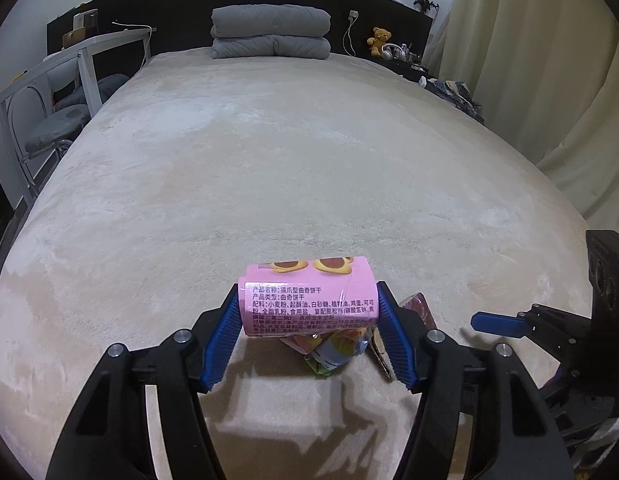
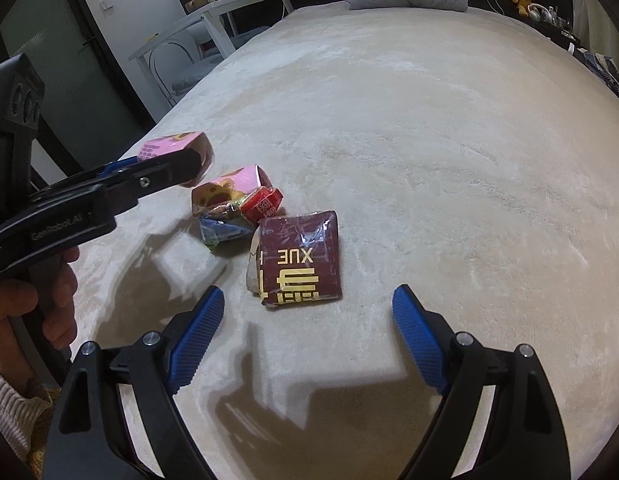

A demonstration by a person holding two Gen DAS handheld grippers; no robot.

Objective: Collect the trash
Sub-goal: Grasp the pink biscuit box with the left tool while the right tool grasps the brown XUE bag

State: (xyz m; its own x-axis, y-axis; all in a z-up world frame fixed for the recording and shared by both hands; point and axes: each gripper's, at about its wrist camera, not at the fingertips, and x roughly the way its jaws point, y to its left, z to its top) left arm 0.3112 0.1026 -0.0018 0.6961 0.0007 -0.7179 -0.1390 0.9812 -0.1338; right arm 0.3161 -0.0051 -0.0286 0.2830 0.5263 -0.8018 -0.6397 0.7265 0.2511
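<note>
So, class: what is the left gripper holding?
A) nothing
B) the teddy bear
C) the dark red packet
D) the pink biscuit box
D: the left gripper has its blue pads pressed on either side of the pink biscuit box, lifted above the other trash on the bed.

- Left wrist view: close, angled down over the bed [image 1: 309,160] toward the headboard.
- Right wrist view: same heading, sharing the trash pile [image 2: 245,208].

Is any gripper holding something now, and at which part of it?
The left gripper holds the pink cookie box by its two opposite sides. The right gripper holds nothing.
</note>
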